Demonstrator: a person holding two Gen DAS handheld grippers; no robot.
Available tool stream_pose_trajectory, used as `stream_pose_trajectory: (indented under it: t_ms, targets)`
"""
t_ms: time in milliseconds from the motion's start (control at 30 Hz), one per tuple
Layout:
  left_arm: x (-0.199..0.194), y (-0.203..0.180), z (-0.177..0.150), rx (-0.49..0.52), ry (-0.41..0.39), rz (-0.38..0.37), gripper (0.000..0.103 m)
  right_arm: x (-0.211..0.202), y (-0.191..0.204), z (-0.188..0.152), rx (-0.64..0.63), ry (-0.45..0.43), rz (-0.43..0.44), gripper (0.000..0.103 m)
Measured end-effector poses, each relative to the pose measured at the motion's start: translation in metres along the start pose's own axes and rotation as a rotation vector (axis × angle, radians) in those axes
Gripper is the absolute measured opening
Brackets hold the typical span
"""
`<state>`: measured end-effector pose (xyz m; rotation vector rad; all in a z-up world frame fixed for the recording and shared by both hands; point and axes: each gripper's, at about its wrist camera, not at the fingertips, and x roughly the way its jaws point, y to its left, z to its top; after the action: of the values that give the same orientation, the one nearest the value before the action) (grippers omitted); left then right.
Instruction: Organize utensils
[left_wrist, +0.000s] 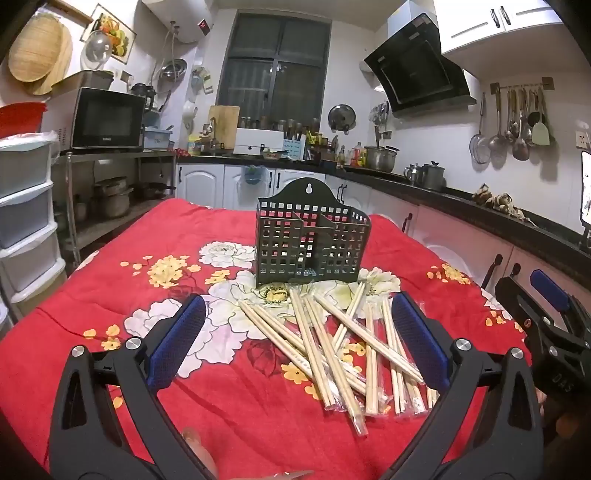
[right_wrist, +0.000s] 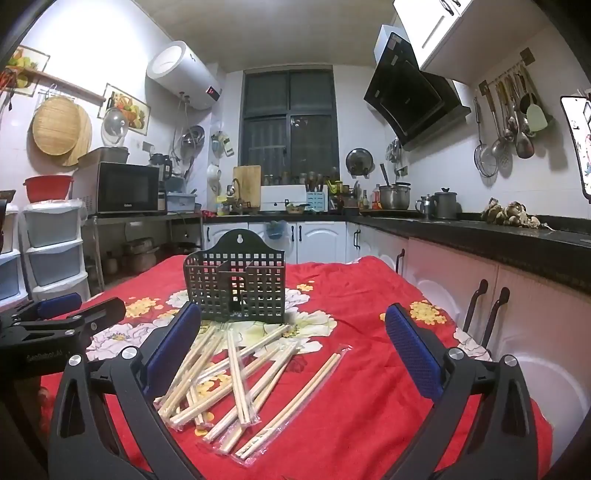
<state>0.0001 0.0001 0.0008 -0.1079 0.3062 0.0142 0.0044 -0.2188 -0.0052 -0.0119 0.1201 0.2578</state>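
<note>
A pile of wrapped wooden chopsticks lies on the red flowered cloth, just in front of a dark perforated utensil holder that stands upright. The holder's compartments look empty. My left gripper hovers open over the near side of the pile, its blue pads wide apart. At the right edge, my right gripper is also open. In the right wrist view the chopsticks lie below my open right gripper, the holder stands behind them, and the left gripper is at the left.
White plastic drawers stand left of the table. Pink cabinet doors with dark handles run close along the table's right side under a black counter. One chopstick packet lies apart to the right of the pile.
</note>
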Motion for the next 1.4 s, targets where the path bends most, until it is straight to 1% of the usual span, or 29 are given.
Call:
stream_pose_trajectory:
  t_ms: [567, 633, 1400]
  targets:
    - [0.0007, 0.001, -0.0008, -0.005, 0.002, -0.003, 0.093, -0.0055, 0.0019, 0.0032, 0.001, -0.004, -0.002, 0.097]
    - [0.0011, 0.0009, -0.0029, -0.006, 0.004, -0.004, 0.093, 0.0001, -0.0022, 0.0019, 0.004, -0.001, 0.0, 0.097]
    - [0.0038, -0.0021, -0.0042, -0.007, 0.006, -0.004, 0.093, -0.0003, 0.0024, 0.0003, 0.006, -0.001, 0.001, 0.097]
